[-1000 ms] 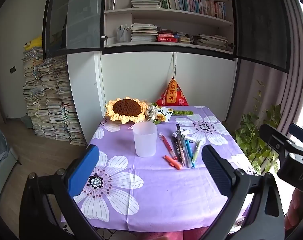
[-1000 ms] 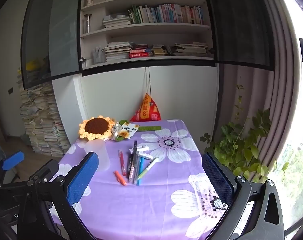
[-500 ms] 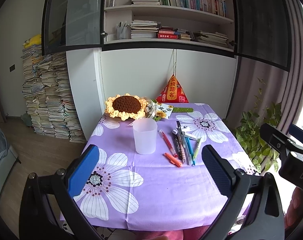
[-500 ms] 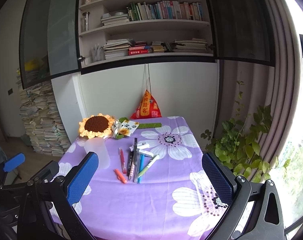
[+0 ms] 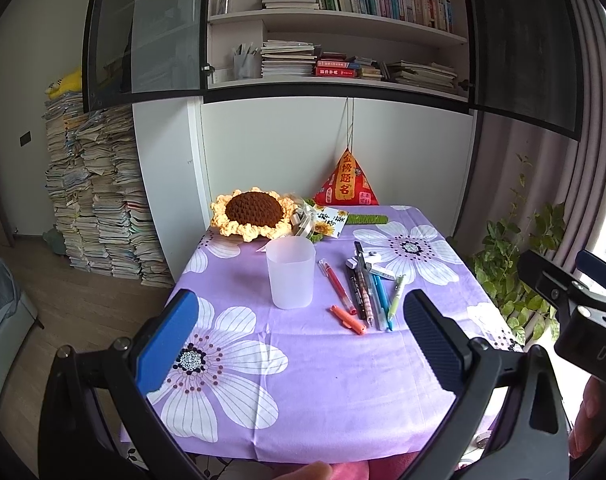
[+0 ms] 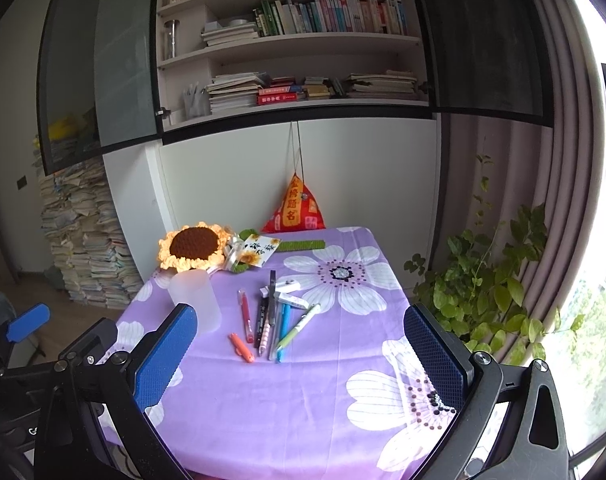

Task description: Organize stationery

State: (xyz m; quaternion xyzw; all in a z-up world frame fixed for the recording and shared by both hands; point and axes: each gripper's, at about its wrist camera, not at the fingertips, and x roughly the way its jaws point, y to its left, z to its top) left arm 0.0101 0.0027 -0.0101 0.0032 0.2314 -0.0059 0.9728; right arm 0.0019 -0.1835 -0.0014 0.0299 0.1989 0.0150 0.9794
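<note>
Stationery lies loose on the table (image 5: 343,400), ahead of both grippers and well apart from them. No piece is in the cup yet, so the sorting looks unstarted.

Cup (image 5: 291,272): frosted plastic, upright, mouth open; ahead of the left gripper (image 5: 299,344), slightly left of its centre line. In the right view the cup (image 6: 195,300) sits just beyond the left finger. Judged light and thin-walled; likely to tip or slide on the cloth if knocked. Hold it low on the wall if it needs steadying.

Pens (image 5: 367,292): a fanned bunch just right of the cup, forward of the left gripper's right finger; in the right view the pens (image 6: 273,320) are ahead, left of centre. Red, black, patterned, blue and green barrels, some touching or crossing. Judged light, stiff, smooth, apt to roll. Take one at mid-barrel, across its length, starting from the outside of the fan.

White piece (image 5: 373,264): lies across the far ends of the pens; too small to tell what it is.

Orange marker (image 5: 347,319): short, nearest of all, slightly apart from the bunch. Easiest first pick; grip at its middle.

Left gripper: jaws spread wide, nothing between them. Right gripper (image 6: 301,352): also wide open and empty, held above the near table edge.
</note>
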